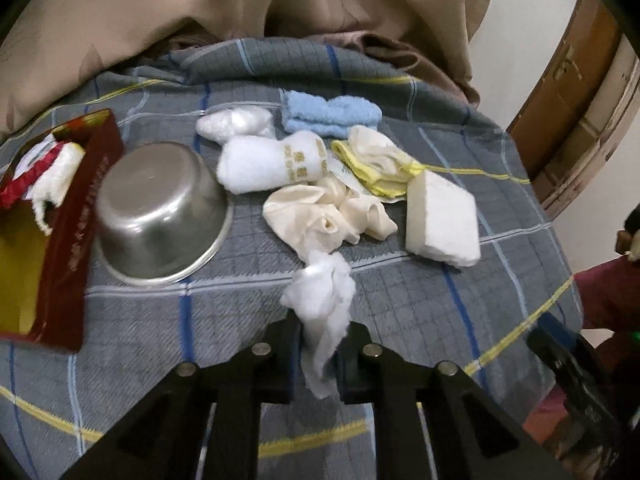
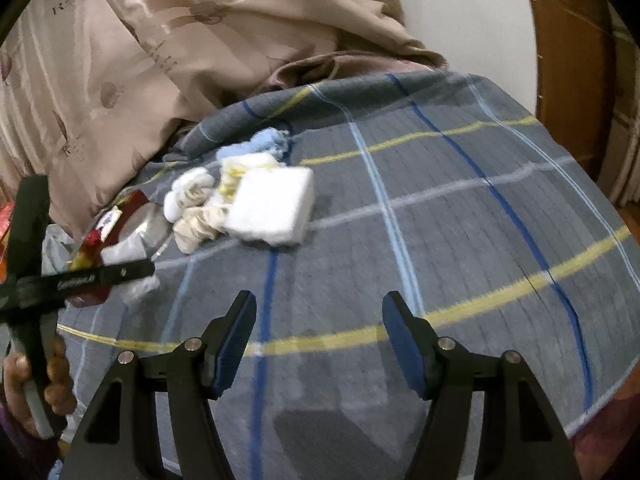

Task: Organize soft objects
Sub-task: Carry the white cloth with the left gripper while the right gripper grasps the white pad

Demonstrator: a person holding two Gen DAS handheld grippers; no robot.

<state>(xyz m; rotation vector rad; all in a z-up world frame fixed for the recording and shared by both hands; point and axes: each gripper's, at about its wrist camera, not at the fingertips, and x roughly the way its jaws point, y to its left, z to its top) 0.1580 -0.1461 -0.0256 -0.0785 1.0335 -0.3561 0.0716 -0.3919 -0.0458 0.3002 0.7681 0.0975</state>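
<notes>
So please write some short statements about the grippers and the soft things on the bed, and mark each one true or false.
1. The left gripper is shut on a crumpled white tissue. True.
2. The right gripper holds the white rectangular sponge block. False: its jaws are open and hold nothing.
3. The round steel bowl lies beside the dark red cardboard box. True.
4. The light blue fluffy towel is inside the steel bowl. False: it lies on the grey checked bedsheet.
</notes>
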